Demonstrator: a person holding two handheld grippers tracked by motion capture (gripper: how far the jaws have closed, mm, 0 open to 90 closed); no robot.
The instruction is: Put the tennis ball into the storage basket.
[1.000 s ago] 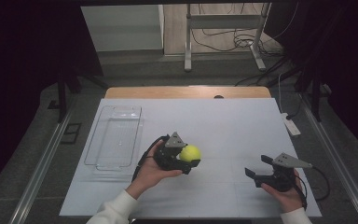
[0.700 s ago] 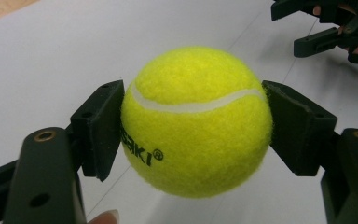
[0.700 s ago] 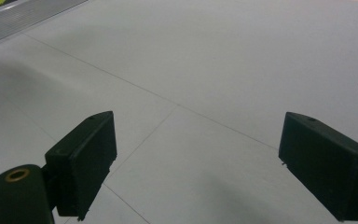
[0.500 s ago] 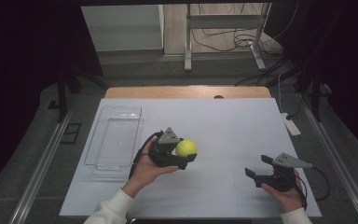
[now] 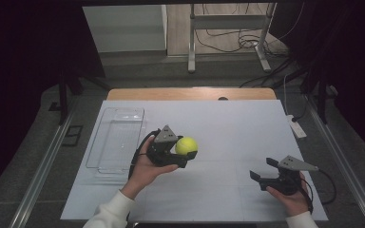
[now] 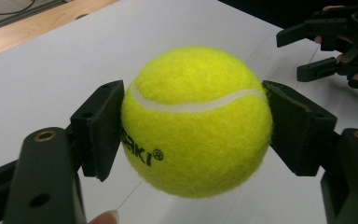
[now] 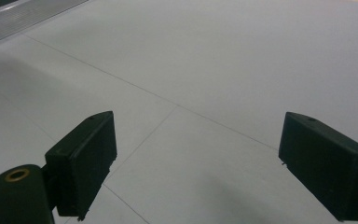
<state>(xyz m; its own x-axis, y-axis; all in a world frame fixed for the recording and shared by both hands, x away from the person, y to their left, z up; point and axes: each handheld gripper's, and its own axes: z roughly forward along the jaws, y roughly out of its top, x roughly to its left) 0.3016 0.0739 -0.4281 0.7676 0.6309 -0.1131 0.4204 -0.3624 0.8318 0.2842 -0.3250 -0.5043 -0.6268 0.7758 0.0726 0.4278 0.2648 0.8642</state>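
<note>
A yellow tennis ball (image 5: 186, 146) sits clamped in my left gripper (image 5: 185, 148), held over the white table to the right of the tray. In the left gripper view the ball (image 6: 196, 121) has both black pads pressed against its sides, and my left gripper (image 6: 193, 126) is shut on it. My right gripper (image 5: 262, 170) rests near the table's front right, held in a hand, its jaws apart. In the right gripper view my right gripper (image 7: 196, 163) is open over bare white table with nothing between the pads.
A clear plastic tray (image 5: 119, 137) lies on the left part of the white table top (image 5: 228, 123). A white power strip (image 5: 296, 126) hangs by the right edge. Metal rails run along both sides, and a frame stands beyond the far wooden edge.
My left hand carried the ball slightly up the picture and leftward, nearer the tray. The right gripper has not moved.
</note>
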